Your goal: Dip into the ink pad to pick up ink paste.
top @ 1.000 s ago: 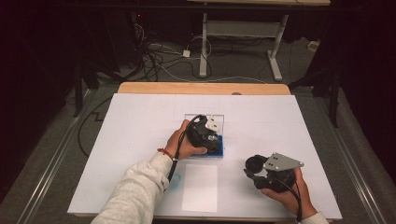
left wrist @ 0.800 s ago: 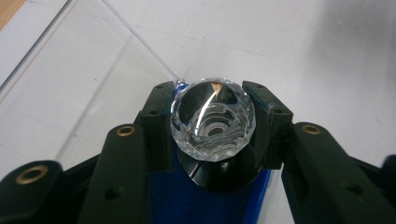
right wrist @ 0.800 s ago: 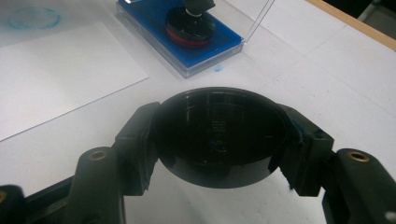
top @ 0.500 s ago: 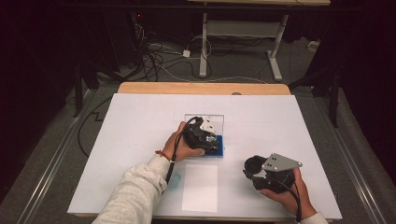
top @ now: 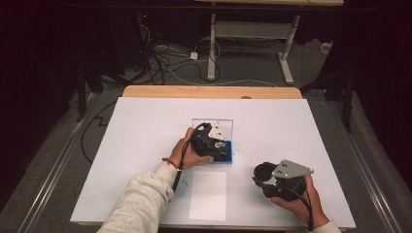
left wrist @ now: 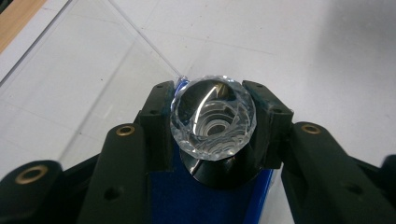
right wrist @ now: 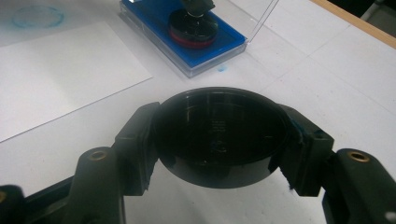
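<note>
Right now the left gripper (left wrist: 212,154) is clamped on the stamp's crystal knob (left wrist: 213,119), stamp pressed into the blue ink pad (top: 228,154) mid-table; right gripper (right wrist: 219,154) is clamped on the black round cap (right wrist: 219,135), held nearby. Imo press straight down, no rocking, then lift vertically w/ steady grip. Embossed text on the cap is too faint to read.

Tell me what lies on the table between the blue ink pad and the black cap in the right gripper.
In the right gripper view, bare white table separates ink pad from cap.
</note>
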`<action>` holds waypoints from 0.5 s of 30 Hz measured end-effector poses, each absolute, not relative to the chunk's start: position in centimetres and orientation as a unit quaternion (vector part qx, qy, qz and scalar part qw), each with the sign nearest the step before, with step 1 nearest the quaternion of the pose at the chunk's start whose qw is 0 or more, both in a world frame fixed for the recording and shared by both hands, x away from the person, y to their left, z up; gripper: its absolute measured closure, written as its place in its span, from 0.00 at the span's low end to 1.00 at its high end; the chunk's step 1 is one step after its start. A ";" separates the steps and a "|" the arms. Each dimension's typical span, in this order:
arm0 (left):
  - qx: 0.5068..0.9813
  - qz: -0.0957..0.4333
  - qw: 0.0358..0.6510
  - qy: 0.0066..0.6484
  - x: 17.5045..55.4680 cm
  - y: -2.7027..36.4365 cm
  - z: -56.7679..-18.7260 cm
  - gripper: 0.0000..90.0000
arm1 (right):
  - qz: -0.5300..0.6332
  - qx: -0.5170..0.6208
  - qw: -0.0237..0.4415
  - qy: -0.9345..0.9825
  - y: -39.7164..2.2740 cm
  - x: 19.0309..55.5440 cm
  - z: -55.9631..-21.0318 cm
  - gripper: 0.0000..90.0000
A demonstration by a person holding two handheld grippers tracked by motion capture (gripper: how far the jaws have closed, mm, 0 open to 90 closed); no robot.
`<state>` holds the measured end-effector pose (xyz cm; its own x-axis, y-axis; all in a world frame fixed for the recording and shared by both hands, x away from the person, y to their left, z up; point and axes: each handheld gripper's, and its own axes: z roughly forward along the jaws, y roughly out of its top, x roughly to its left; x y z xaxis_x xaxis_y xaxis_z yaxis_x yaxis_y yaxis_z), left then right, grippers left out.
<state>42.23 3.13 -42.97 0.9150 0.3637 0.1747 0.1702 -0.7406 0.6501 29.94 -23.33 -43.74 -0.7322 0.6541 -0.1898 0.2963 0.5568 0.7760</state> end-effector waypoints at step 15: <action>0.922 0.148 0.327 0.142 42.2 3.2 -43.0 0.61 | 0.377 0.280 0.236 0.851 -23.3 29.9 -43.7 0.42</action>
<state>42.21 3.21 -42.99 0.9158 0.3589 0.1803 0.1650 -0.7455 0.6457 29.86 -23.25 -43.74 -0.7319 0.6545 -0.1896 0.2993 0.5587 0.7735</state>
